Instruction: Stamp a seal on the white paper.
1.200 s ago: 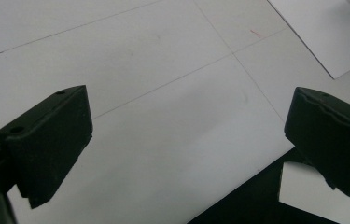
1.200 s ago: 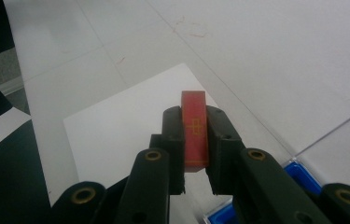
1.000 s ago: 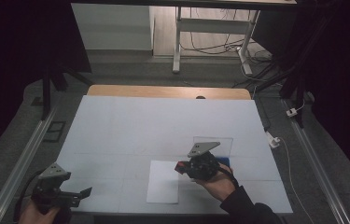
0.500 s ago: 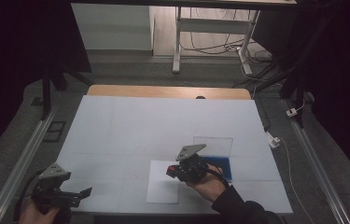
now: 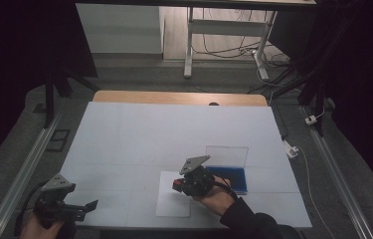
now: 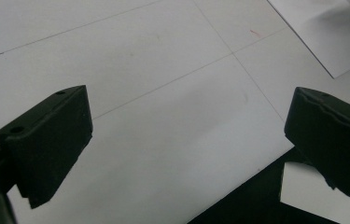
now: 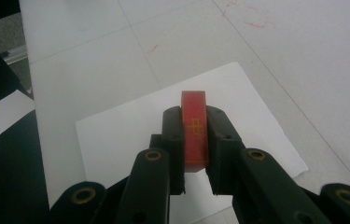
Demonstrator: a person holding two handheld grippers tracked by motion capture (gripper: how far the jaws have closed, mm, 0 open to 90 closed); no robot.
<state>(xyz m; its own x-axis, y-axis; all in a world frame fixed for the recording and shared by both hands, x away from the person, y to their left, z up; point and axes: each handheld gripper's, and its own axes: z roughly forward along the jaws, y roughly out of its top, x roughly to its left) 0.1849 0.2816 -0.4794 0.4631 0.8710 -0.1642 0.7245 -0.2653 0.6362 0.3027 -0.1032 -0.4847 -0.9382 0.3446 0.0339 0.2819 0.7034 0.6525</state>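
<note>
Blue tray (image 5: 233, 178) with a clear upright lid (image 5: 227, 156), right of centre in the high view, sits on the white counter (image 5: 174, 134); contents cannot be made out (interior reads as plain blue). Just left of it lies a white paper sheet (image 5: 166, 201).

Right claw (image 5: 178, 184), lower centre of the high view, hangs over the sheet's upper right part, held by the right hand (image 5: 216, 196). Right gripper view adds detail: right claw (image 7: 195, 140) is clenched on a thin red block (image 7: 194, 135) with yellow markings, standing on edge between the jaws, above the sheet (image 7: 130, 130).

Left claw (image 5: 92, 204), lower left of the high view, sits at the counter's near edge. Left gripper view: left claw (image 6: 186, 135) released, jaws wide apart, nothing between them; sheet corner (image 6: 322, 28) at upper right.
</note>
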